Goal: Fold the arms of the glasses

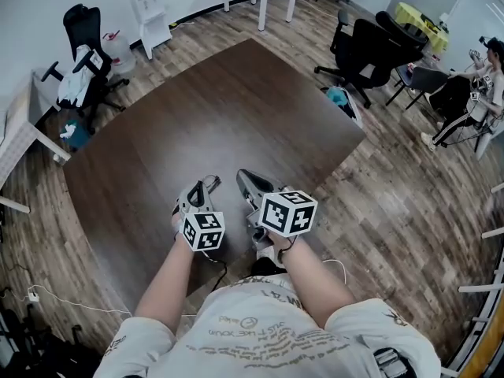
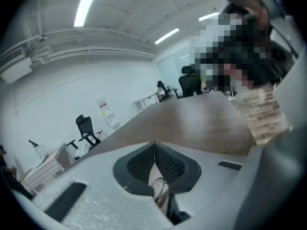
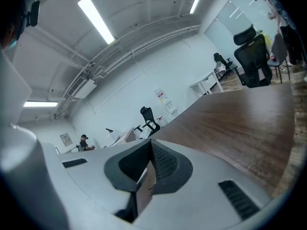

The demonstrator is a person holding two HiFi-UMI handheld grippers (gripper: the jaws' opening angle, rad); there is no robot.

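- An office chair (image 1: 85, 38) draped with white cloth stands at the far left, beyond the corner of the desk (image 1: 236, 109), with a white rack (image 1: 150, 10) by the wall a little to its right.
- The dark brown desk lies cornerwise on the plank floor (image 1: 394, 203).
- The left forearm (image 1: 167, 282) reaches forward from the torso and angles in toward the middle. It carries the left claw (image 1: 211, 182) above the desk's near edge, with its marker cube (image 1: 203, 231) facing the camera.
- In the left gripper view, the left claw (image 2: 154, 145) points slightly down across the desktop, and the horizon is tilted. Its 2 ribbed pads (image 2: 170, 164) are pressed together at the tips.
- A thin wire loop (image 2: 159, 189) shows low in the gap behind the pads. I cannot tell whether it belongs to the glasses, and no view lets me place the glasses with certainty.
- The right forearm (image 1: 311, 270) runs almost parallel to the left. It holds the right claw (image 1: 242, 173) just beside the left one, apart from it, and its cube (image 1: 287, 211) sits higher and nearer.
- In the right gripper view, the right claw (image 3: 150, 143) points nearly level along the desk. Its jaws are pressed together with nothing between the pads.
- Black office chairs (image 1: 370, 50) stand at the desk's right corner, and a seated person (image 1: 472, 93) is at the far right.
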